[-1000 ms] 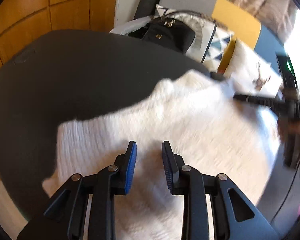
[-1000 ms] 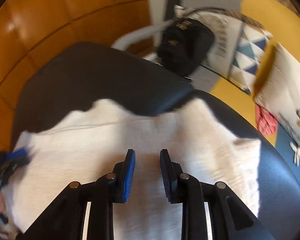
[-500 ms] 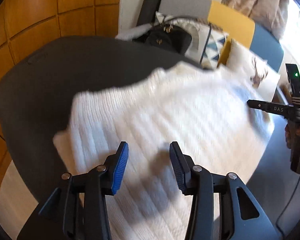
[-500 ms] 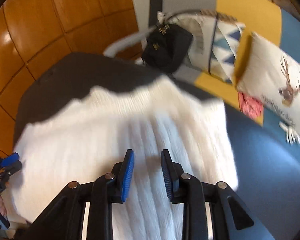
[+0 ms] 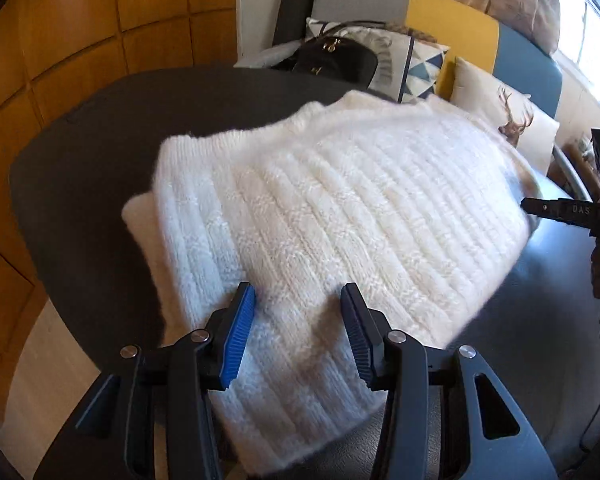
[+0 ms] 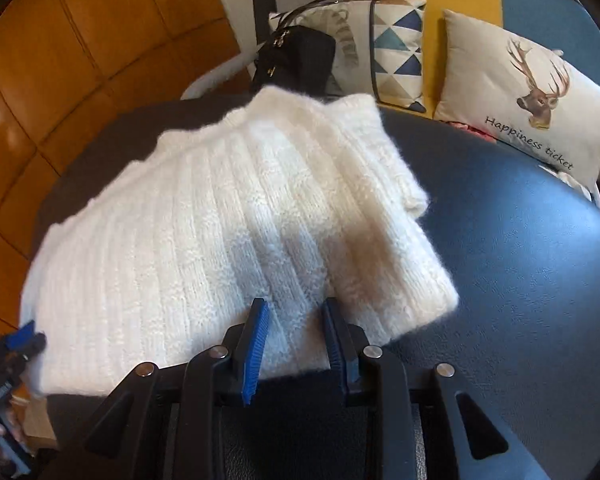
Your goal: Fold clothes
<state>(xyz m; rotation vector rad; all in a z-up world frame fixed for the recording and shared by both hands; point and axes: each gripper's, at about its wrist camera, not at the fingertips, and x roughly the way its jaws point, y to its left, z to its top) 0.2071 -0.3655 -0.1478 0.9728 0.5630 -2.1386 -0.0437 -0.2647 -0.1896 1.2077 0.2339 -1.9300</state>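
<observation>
The sweater (image 5: 332, 216) was a thick, fluffy knit, and it looked soft and limp, bulky rather than heavy, likely to sag and stretch if lifted by one corner; the fuzzy yarn would probably give the ribbed pads good bite, so slipping seemed a small worry. The best places to take hold appeared to be the near hem and the doubled side edges, pinching through both layers so the fold would travel together. It was creamy white, with lengthwise ribs and cable-like bands, and lay mostly flat on the dark round table (image 5: 100, 128), already folded into a rough rectangle, with a narrower flap or sleeve laid along its right side in the right wrist view. The left gripper (image 5: 298, 334) hung over the near hem with its blue pads spread fairly wide and nothing pinched between them. The right gripper (image 6: 294, 340) stood at the near edge with its pads narrower, the knit showing in the gap but not visibly squeezed. Beyond the table sat a black bag (image 6: 296, 60) and a deer cushion (image 6: 524, 92) on a sofa.
</observation>
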